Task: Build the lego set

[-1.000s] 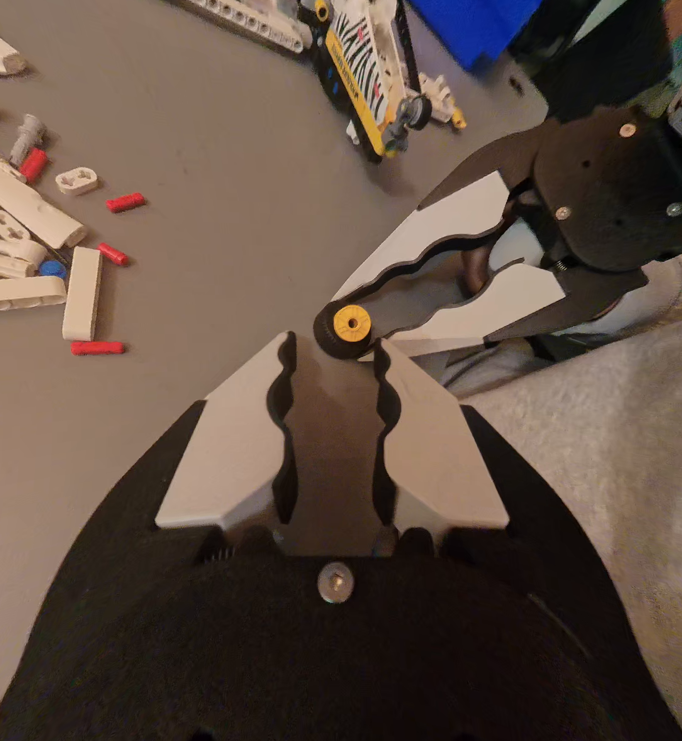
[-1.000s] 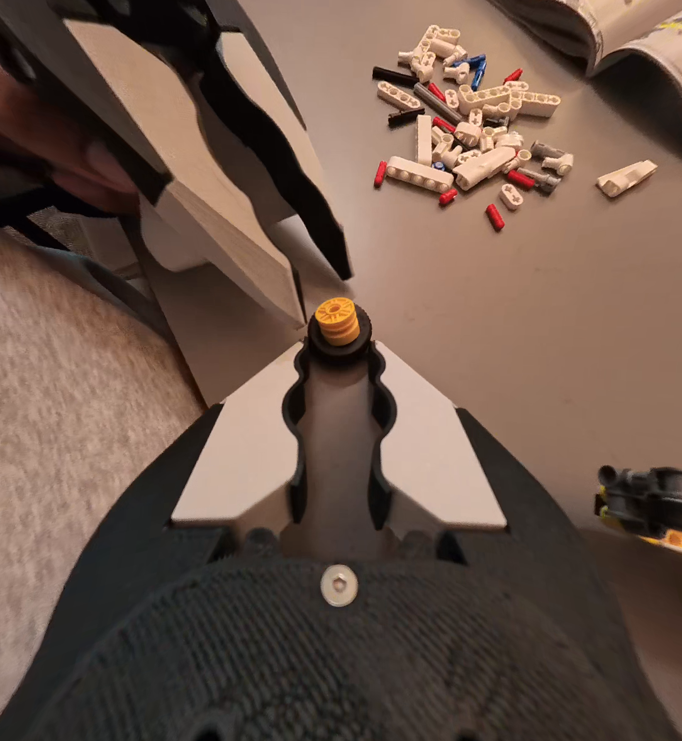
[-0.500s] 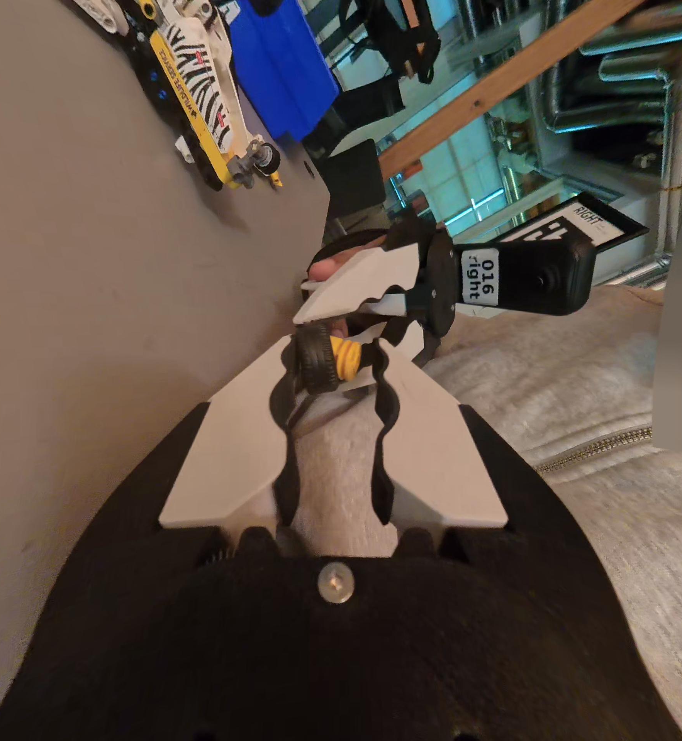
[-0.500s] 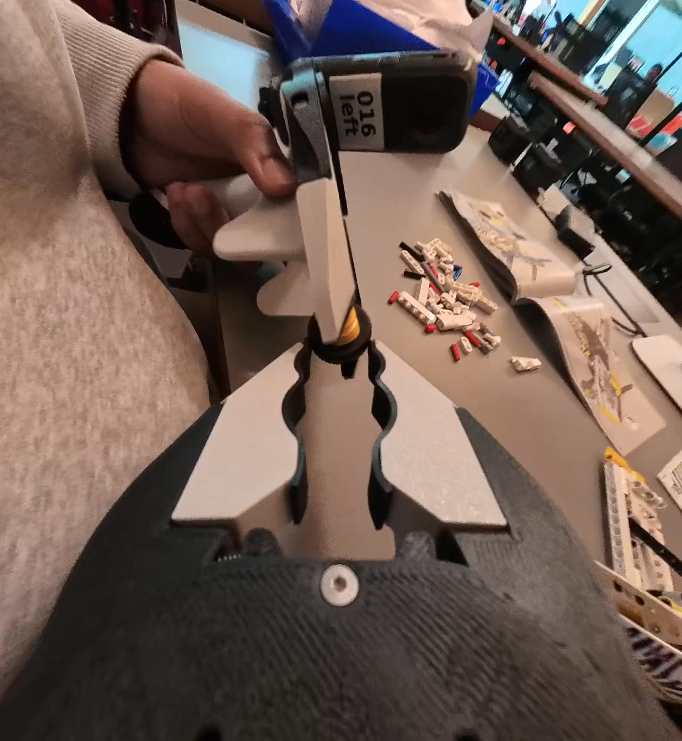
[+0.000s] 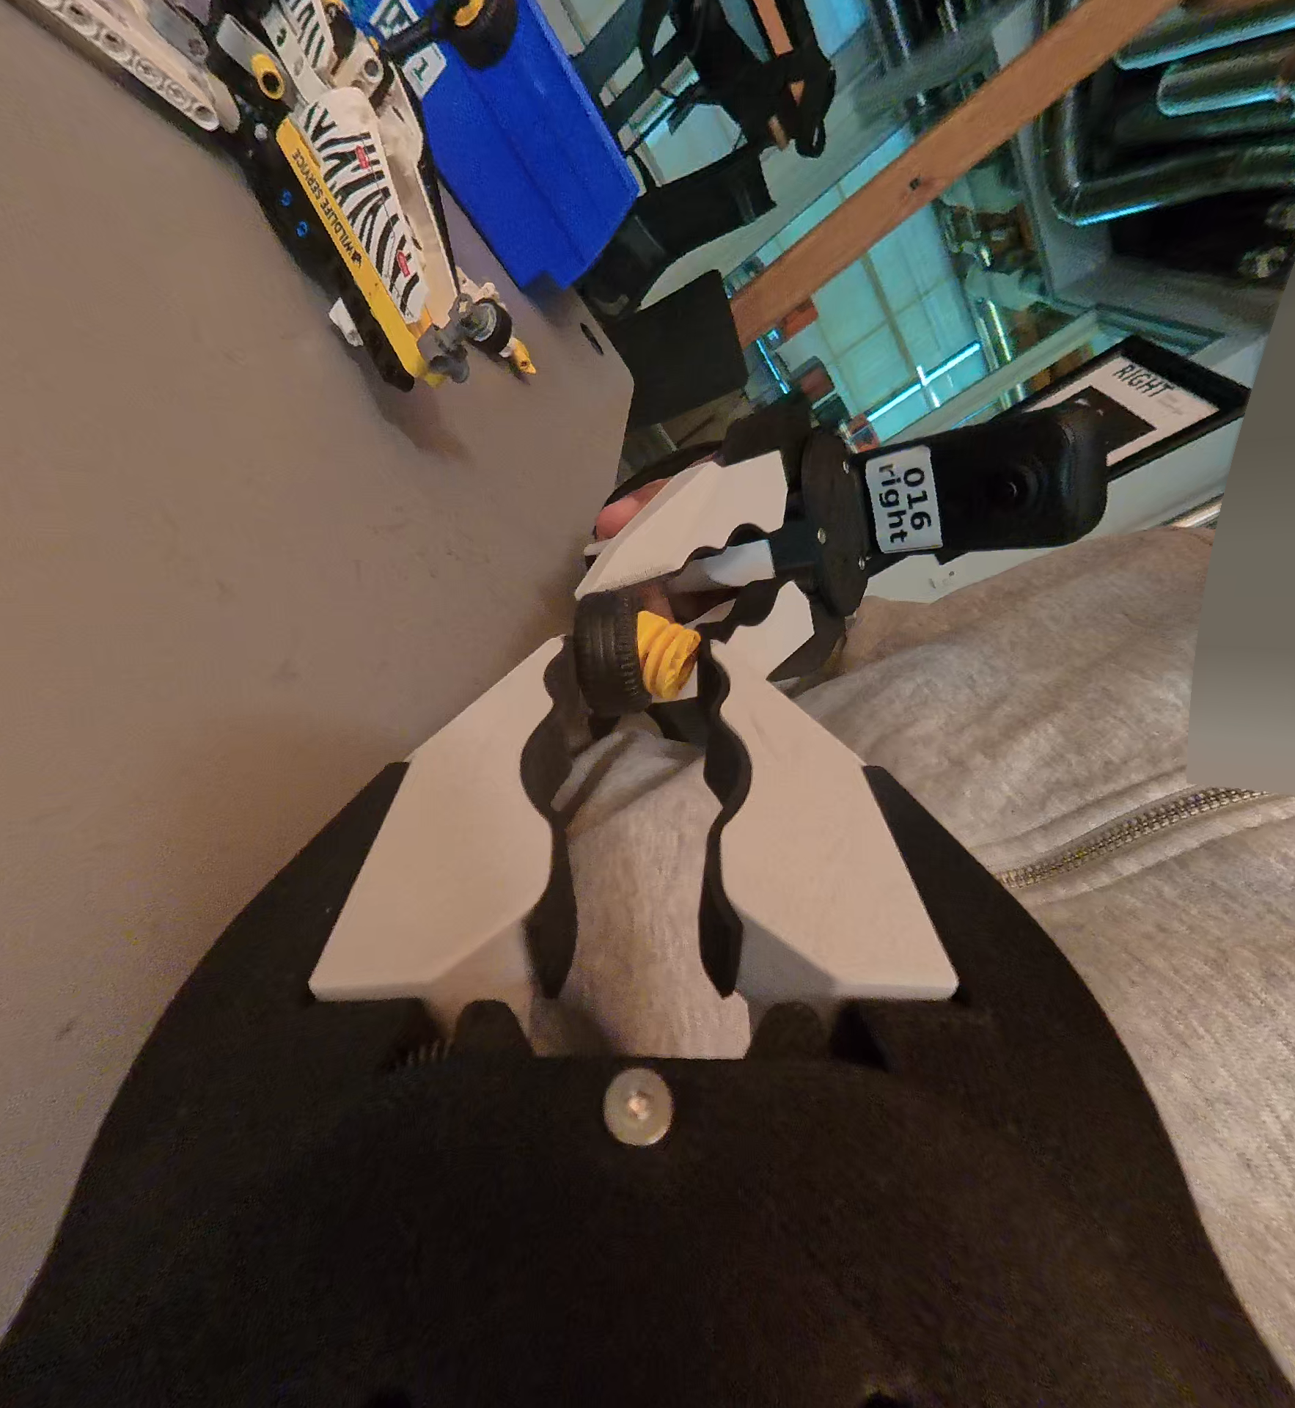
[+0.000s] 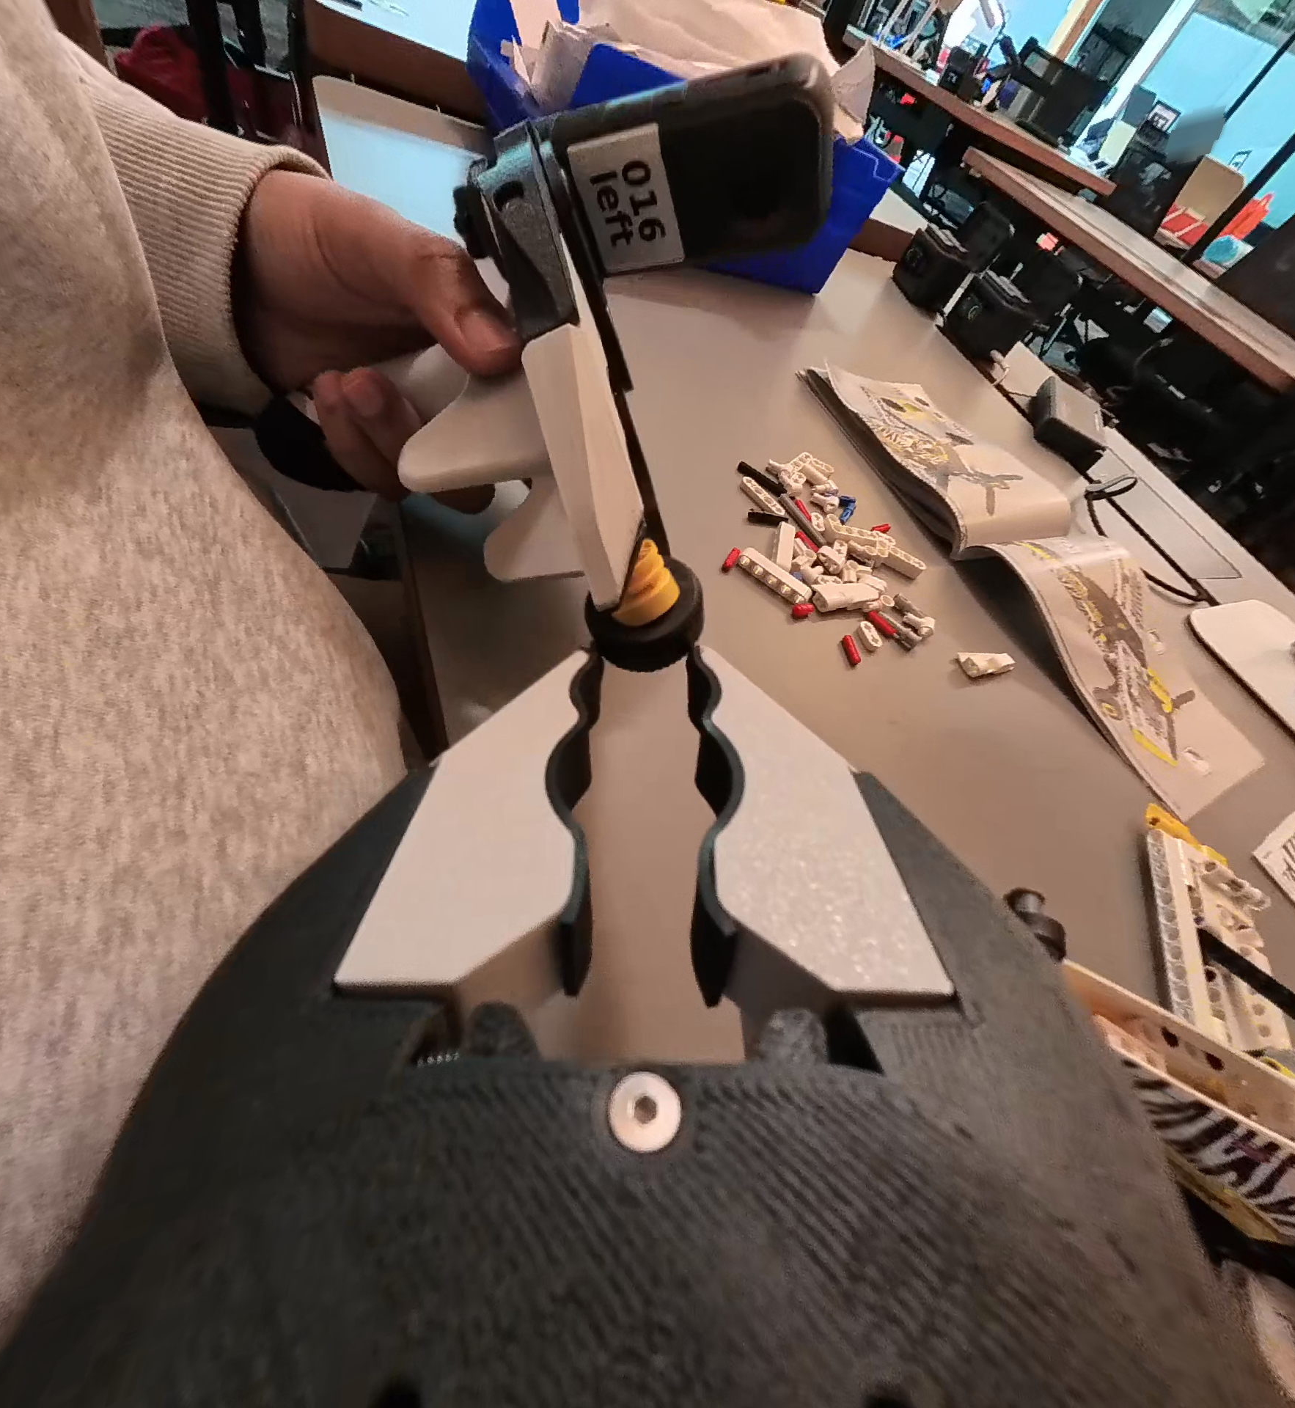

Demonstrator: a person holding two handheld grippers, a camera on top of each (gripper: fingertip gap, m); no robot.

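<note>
Both grippers are meeting in the air at the desk (image 6: 781, 366) edge, off the surface, likely so the hub (image 6: 648, 590) can be worked in the tyre (image 6: 643, 628). The right gripper (image 6: 643, 663) is clamping the tyre; the left gripper (image 5: 633, 670) is closing around the hub. The hub's axle line is pointing away from the right gripper, toward the left one.

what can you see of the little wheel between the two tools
The wheel is small: a black ridged tyre, rubbery-looking, around a yellow plastic-looking hub with grooved rings that juts out one side. It is held in the air near the person's grey sweater, off the table. The right tool is shut on the tyre at its fingertips. The left tool closes around the hub side; its exact contact is hard to tell.
</note>
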